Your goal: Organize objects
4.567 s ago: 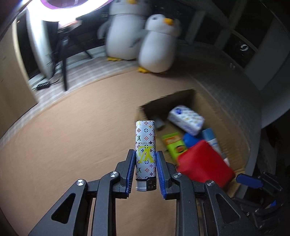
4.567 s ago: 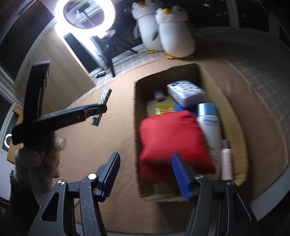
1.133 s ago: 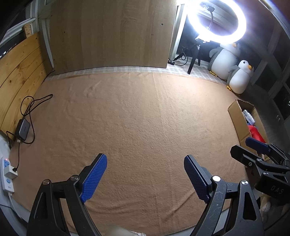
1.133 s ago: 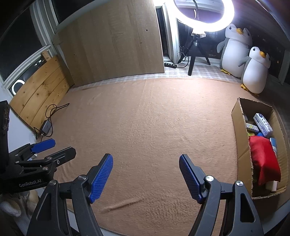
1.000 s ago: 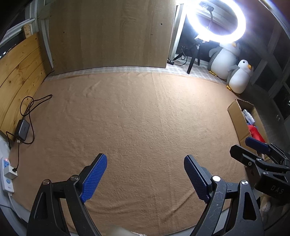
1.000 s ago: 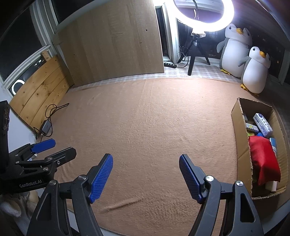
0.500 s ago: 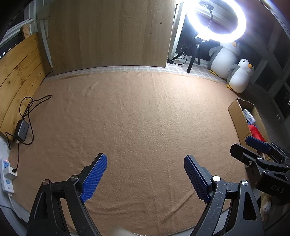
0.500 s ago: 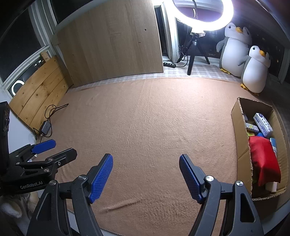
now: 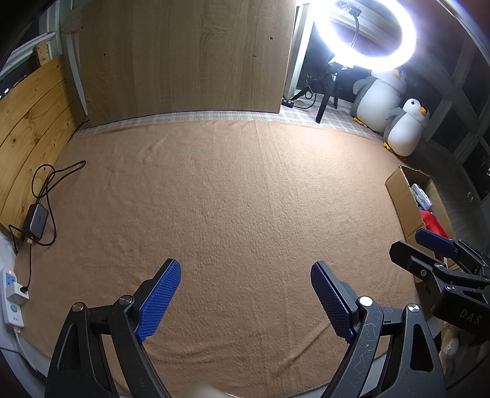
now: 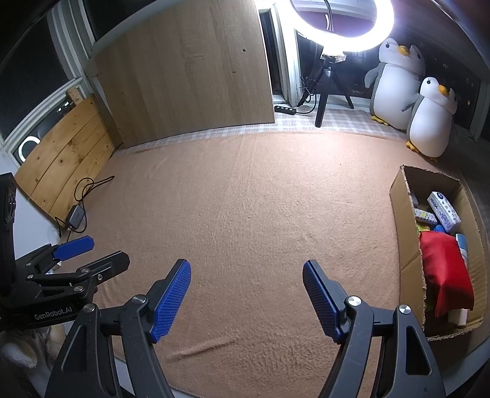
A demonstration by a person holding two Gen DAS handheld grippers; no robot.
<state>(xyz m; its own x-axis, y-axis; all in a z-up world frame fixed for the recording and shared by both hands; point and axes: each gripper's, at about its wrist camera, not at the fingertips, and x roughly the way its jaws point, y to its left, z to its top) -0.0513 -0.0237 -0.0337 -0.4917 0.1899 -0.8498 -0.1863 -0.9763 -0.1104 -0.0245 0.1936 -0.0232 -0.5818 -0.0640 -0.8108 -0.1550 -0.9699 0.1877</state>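
Two hand-held grippers hang over a tan blanket (image 9: 232, 196), each with nothing between its blue pads. The left hand-held gripper (image 9: 245, 294) stands wide open, its pads well apart above bare cloth and touching nothing. The right hand-held gripper (image 10: 246, 294) is open too, a little less wide, and likewise grips nothing. In the left wrist view the right hand-held gripper shows at the right edge, just in front of the cardboard box (image 9: 398, 196); in the right wrist view the left hand-held gripper appears at the far left.

The cardboard box (image 10: 404, 220) sits on the blanket to the right of both hand-held grippers, well apart from the left one and nearer the right one. Inside it lie a red pouch (image 10: 444, 269), a white dotted packet (image 10: 444, 208) and other small items too crowded to tell apart. Two plush penguins (image 10: 428, 122) stand beyond the box, beside a ring light (image 10: 340, 27) on its tripod.
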